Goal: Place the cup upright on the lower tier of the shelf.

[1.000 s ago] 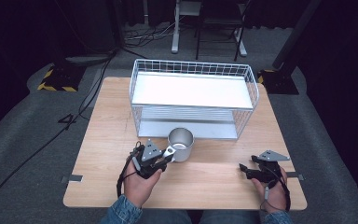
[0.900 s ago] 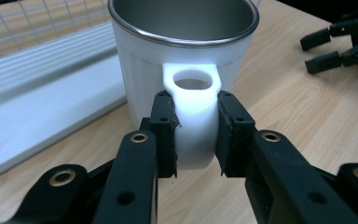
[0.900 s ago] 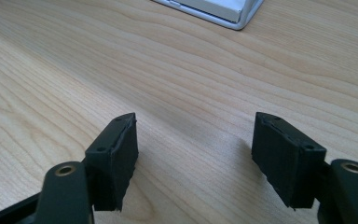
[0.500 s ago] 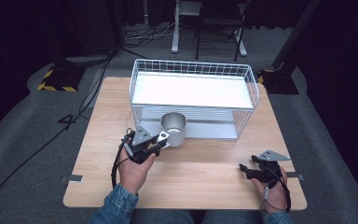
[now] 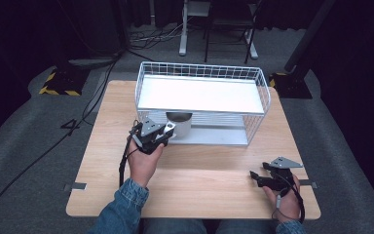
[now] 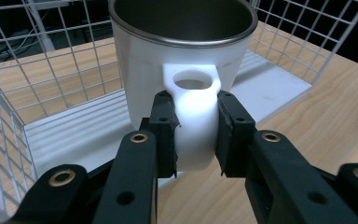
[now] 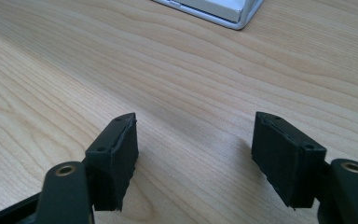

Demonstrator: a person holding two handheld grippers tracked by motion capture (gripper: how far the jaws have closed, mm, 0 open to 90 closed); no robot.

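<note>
Left claw point(image 6: 193, 140) clamps the white handle of the mug point(image 6: 182, 60), jaws pressing it from both sides. Mug stands upright, mouth up, straight ahead of the claw along its own line. In the high view the mug point(image 5: 179, 125) sits at the open front of the wire rack point(image 5: 202, 73), partly under the upper shelf, over the lower shelf's front edge. Whether its base touches that shelf I cannot tell. Judgement: next move is straight forward into the lower level, keeping the rim below the top shelf. Right claw point(image 7: 205, 158) is open, holding nothing, low over the tabletop point(image 5: 209, 170), well apart from the mug; left hand point(image 5: 143, 163) is the nearer.
</note>
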